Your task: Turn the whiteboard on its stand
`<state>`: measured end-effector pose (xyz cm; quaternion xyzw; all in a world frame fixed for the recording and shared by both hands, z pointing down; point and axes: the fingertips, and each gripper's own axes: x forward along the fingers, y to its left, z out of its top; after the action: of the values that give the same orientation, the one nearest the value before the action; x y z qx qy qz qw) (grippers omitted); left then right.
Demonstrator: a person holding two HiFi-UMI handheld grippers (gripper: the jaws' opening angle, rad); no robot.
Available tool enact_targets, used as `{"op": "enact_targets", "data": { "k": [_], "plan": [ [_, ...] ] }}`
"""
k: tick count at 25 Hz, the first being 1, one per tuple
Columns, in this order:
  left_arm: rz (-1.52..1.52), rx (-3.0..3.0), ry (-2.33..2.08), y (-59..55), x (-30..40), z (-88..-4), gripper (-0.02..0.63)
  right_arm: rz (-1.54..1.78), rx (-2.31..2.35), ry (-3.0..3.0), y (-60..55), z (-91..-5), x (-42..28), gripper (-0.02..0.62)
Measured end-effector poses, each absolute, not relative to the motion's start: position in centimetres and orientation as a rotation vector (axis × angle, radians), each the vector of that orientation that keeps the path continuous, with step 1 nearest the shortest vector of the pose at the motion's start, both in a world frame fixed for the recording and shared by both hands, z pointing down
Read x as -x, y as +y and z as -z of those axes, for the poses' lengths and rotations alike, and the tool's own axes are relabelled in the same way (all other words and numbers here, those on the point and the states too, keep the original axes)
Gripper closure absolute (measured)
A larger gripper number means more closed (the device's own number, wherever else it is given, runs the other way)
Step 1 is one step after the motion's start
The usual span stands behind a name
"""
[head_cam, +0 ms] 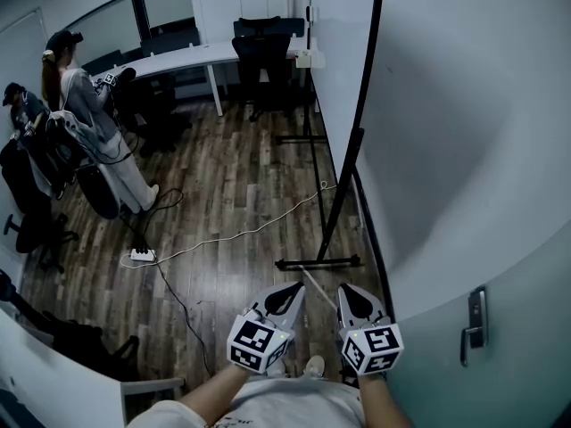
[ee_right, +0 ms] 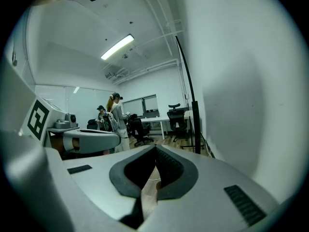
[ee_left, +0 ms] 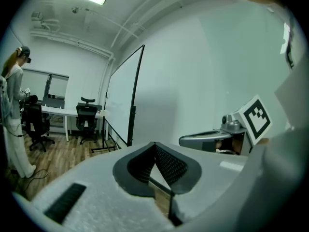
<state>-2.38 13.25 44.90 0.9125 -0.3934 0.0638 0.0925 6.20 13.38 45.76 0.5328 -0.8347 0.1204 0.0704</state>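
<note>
The whiteboard [head_cam: 343,61] stands on its black stand [head_cam: 337,205] ahead of me, near the wall, seen almost edge-on; its foot bar [head_cam: 318,263] lies on the wood floor. In the left gripper view the whiteboard [ee_left: 121,100] shows its white face. In the right gripper view only the whiteboard's thin dark edge [ee_right: 185,76] and post show. My left gripper [head_cam: 294,290] and right gripper [head_cam: 348,291] hang side by side low in the head view, a short way before the foot bar. Both are shut with nothing held, as the left gripper [ee_left: 154,146] and right gripper [ee_right: 155,151] also appear in their own views.
The pale wall [head_cam: 464,132] fills the right, with a door handle [head_cam: 476,324] close by. A power strip [head_cam: 142,255] and its cable [head_cam: 241,233] lie on the floor. Two people [head_cam: 94,123] stand at the far left near a desk [head_cam: 178,61] and office chairs [head_cam: 265,56].
</note>
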Motion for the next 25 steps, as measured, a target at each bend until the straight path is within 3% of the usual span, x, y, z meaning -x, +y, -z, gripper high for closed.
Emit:
{"op": "enact_targets", "data": {
  "k": [16,25],
  "plan": [
    [-0.185,-2.711,-1.119,12.4,5.8,-46.7,0.595,-0.386,-1.682,-2.470,13.2,-47.0,-4.0,0.589],
    [-0.195,-2.704,-1.140,6.3,4.5,-47.2,0.595,-0.373,-1.695,-2.464,6.1,-47.3,-5.8,0.589]
  ]
}}
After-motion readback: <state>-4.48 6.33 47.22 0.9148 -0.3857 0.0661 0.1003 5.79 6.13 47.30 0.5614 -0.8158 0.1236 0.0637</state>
